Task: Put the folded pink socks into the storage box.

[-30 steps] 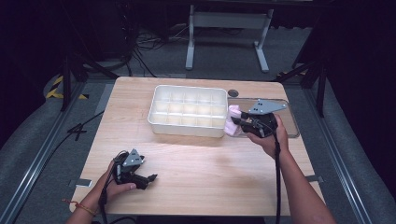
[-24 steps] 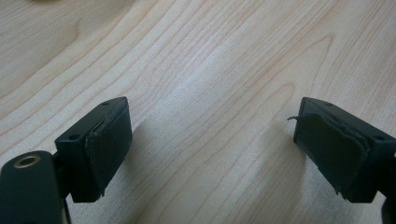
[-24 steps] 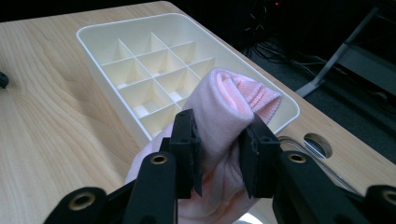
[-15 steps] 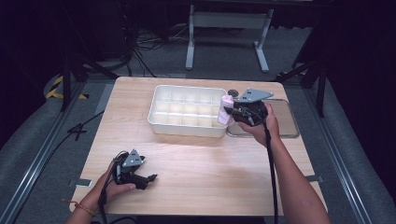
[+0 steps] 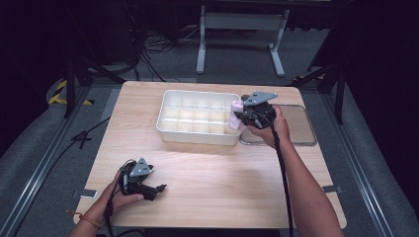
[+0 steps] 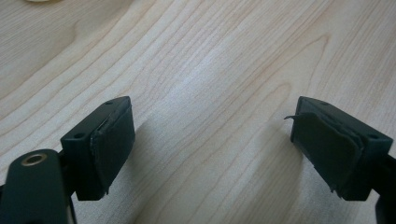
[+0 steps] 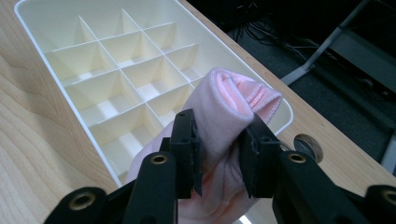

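1. Right claw [image 7: 219,156] pinches a pink rolled sock [image 7: 224,121] so it stays rolled up.
2. It holds the sock over the right end of the white box [image 5: 170,132], in the middle of the frame, likely to drop it in a slot.
3. Left claw [image 5: 159,187] rests spread wide, lower left.
4. One second ago, the sock was farther right, beside the box.

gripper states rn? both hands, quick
Left gripper: open, empty, jaws apart low over the table.
Right gripper: shut on the rolled pink cloth, at the right end of the divided tray.
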A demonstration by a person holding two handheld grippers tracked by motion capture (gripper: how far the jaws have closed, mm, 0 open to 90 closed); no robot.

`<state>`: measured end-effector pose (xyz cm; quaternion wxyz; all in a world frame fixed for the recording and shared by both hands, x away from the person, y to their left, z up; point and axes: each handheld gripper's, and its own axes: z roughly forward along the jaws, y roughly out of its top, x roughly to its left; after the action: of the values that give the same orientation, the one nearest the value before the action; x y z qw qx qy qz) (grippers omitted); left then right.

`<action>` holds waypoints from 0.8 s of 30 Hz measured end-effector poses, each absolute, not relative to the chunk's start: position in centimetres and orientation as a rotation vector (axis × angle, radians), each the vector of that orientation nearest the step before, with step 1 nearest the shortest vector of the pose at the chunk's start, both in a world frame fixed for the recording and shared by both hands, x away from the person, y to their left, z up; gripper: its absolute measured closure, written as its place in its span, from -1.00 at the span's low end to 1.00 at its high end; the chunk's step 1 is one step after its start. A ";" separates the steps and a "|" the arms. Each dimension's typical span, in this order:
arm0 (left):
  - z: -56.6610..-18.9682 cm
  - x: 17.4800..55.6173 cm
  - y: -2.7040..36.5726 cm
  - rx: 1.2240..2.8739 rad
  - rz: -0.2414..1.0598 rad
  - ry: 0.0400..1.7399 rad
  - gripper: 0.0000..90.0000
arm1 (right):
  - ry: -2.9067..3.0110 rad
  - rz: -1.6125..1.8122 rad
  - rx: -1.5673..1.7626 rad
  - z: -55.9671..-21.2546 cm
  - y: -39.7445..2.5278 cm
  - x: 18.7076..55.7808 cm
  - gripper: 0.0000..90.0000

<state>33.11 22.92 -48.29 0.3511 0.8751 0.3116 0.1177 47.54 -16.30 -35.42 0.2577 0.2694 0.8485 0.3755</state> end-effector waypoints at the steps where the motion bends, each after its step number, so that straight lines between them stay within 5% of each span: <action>1: -48.3 33.1 22.9 2.266 0.305 0.806 -0.69 | 2.308 1.002 0.730 -35.5 -16.1 47.7 0.54; 24: -48.3 33.1 22.9 2.268 0.306 0.794 -0.69 | 2.391 0.805 0.663 -38.1 -13.1 49.1 0.54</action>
<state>33.07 22.93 -48.27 0.3516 0.8764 0.3070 0.1182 49.11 -13.06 -38.13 0.2632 0.2452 0.8843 0.2977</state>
